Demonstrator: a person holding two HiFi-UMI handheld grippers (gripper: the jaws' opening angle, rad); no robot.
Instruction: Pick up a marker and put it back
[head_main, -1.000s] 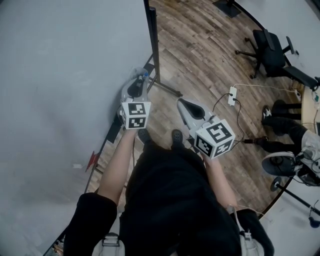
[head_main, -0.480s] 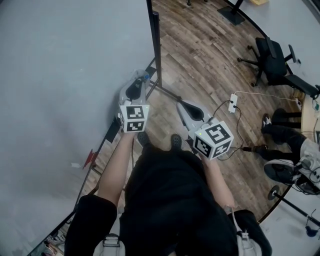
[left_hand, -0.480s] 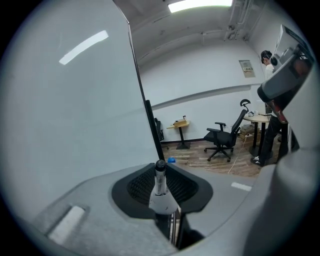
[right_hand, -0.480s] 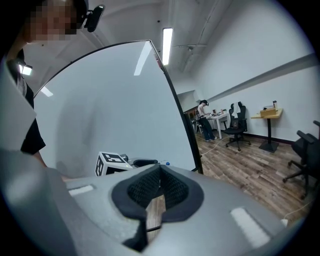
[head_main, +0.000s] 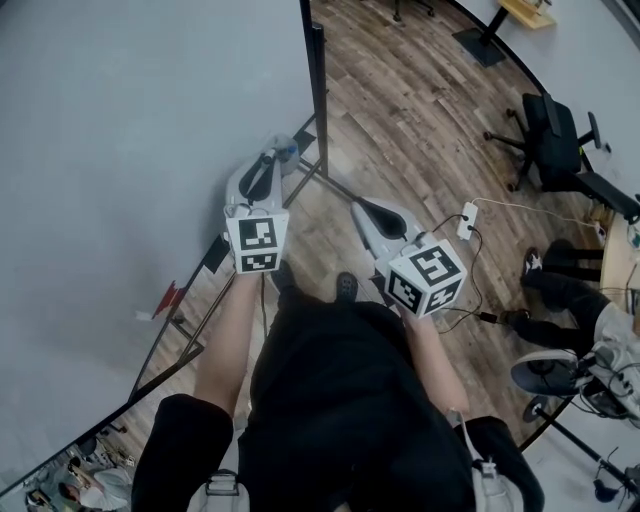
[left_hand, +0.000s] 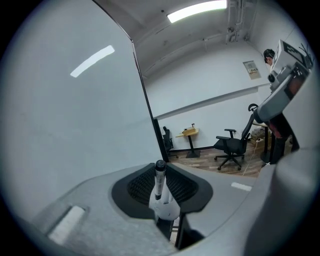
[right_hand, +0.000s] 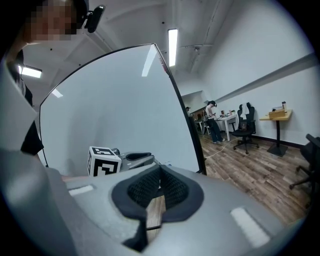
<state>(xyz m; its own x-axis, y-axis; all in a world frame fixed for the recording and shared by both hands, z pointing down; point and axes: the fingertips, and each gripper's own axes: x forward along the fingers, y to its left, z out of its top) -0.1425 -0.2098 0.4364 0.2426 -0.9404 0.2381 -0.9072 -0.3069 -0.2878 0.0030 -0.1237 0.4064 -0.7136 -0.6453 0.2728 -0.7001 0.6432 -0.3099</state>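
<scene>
The large white whiteboard (head_main: 130, 150) stands left of and ahead of the left tongs (head_main: 270, 160), with its dark bottom ledge (head_main: 212, 262) below them. The right tongs (right_hand: 159, 174), pressed together and empty, sit farther from the ledge. The left tongs clamp the white black-capped marker (left_hand: 159, 186), whose long axis is upright across the pads.

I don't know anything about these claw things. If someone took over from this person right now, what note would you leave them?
Left gripper: shut on the marker, which stands upright between its pads, close to the whiteboard.
Right gripper: shut, nothing in it, held out over the wooden floor.
Done: marker picked up.
Left: put the marker back, probably on the ledge along the whiteboard's bottom edge, then open the left gripper.
</scene>
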